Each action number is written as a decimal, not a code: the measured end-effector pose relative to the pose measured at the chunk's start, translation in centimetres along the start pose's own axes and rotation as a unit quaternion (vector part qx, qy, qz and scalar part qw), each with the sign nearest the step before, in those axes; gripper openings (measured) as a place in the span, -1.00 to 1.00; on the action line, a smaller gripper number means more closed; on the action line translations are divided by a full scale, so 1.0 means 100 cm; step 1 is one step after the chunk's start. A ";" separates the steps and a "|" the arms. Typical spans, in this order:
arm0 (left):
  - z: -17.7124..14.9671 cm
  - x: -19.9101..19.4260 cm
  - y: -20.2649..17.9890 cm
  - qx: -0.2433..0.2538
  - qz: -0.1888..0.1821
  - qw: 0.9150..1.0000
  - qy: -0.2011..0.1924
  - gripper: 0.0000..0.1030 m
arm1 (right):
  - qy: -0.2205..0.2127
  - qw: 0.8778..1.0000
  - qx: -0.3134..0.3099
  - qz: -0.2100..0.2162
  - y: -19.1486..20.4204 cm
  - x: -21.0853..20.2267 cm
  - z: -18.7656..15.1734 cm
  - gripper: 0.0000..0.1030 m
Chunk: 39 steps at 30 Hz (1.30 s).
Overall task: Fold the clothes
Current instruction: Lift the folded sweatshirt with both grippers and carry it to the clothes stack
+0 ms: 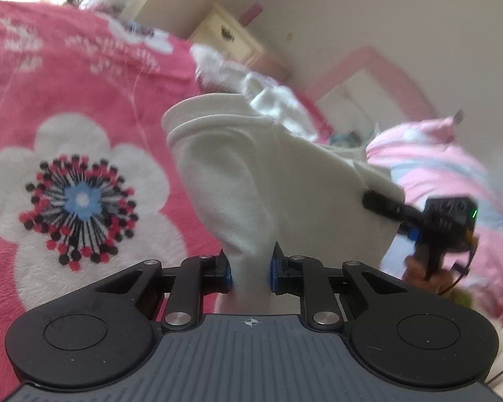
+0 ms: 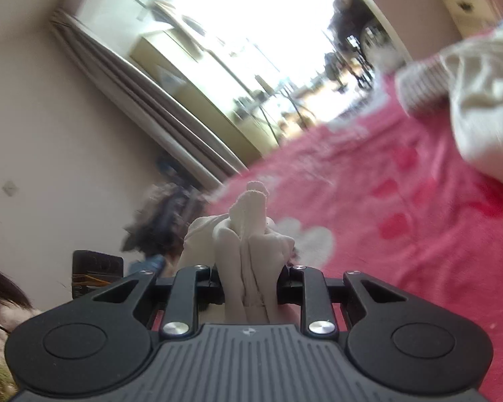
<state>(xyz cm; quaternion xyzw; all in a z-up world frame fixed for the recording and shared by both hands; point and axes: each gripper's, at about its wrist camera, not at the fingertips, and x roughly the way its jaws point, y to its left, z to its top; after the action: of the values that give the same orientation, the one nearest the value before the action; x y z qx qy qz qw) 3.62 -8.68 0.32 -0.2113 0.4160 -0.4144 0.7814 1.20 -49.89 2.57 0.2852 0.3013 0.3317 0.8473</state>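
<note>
A cream-white garment (image 1: 268, 164) hangs stretched in the air above the pink flowered blanket (image 1: 67, 100). My left gripper (image 1: 250, 268) is shut on one bunched end of it. At the right of the left wrist view my right gripper (image 1: 372, 199) pinches the cloth's other edge, held by a hand. In the right wrist view my right gripper (image 2: 250, 279) is shut on a thick wad of the white garment (image 2: 248, 234), which hides the fingertips. The pink blanket (image 2: 402, 217) lies below and to the right.
A second pale garment (image 2: 479, 100) lies heaped on the blanket at the right. More white and pink-striped laundry (image 1: 429, 157) is piled beyond the held cloth. A cream cabinet (image 1: 228, 37), a wall and a bright window (image 2: 251, 33) lie behind the bed.
</note>
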 end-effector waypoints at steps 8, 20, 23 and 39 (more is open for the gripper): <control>0.011 -0.098 -0.035 0.036 0.053 0.993 -0.101 -0.67 | -0.048 0.993 -0.059 0.091 0.080 0.017 0.023 -0.49; 0.008 -0.301 -0.044 0.014 0.203 0.927 -0.316 -0.67 | 0.016 0.951 -0.165 0.260 0.279 0.144 0.061 -0.49; -0.001 -0.344 -0.040 -0.005 0.239 0.905 -0.353 -0.67 | 0.040 0.940 -0.177 0.290 0.331 0.182 0.060 -0.49; -0.058 -0.434 0.061 -0.129 0.362 0.846 -0.369 -0.67 | 0.210 0.915 -0.087 0.332 0.414 0.377 -0.052 -0.49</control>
<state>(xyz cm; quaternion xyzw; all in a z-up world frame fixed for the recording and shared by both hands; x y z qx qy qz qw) -11.75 30.62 13.56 -0.2820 0.1935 0.0637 0.9375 4.01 4.81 15.35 0.2180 0.3303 0.6712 0.6268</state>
